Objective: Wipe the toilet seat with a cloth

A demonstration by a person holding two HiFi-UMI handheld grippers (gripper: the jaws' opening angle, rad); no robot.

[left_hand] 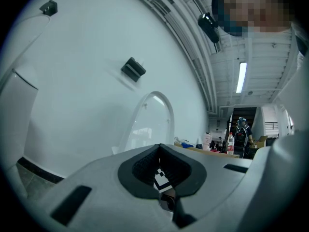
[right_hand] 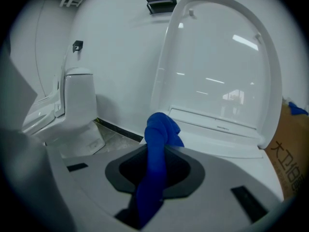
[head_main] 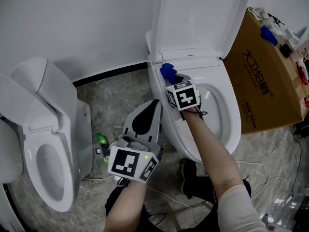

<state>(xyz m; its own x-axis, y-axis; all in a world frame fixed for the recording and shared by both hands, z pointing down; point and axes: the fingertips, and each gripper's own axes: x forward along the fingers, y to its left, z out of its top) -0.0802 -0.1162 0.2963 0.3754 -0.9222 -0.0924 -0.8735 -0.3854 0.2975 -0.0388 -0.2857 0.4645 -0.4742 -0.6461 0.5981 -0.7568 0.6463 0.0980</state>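
Observation:
The right-hand toilet stands with its lid (head_main: 198, 18) raised and its white seat (head_main: 231, 129) down. My right gripper (head_main: 170, 75) is at the seat's rear left corner, shut on a blue cloth (head_main: 167, 70) that bunches out past the jaw tips. In the right gripper view the cloth (right_hand: 159, 129) hangs between the jaws of the right gripper (right_hand: 157, 151), in front of the lid (right_hand: 217, 66). My left gripper (head_main: 155, 103) hovers left of the bowl, over the floor, shut and empty. The left gripper view shows the left gripper (left_hand: 160, 151) aimed at the wall.
A second toilet (head_main: 48, 168) stands at the left with its seat down. A cardboard box (head_main: 265, 81) with clutter on top sits right of the toilet. A green bottle (head_main: 102, 141) and white cables (head_main: 256, 173) lie on the stone floor, near a dark shoe (head_main: 190, 178).

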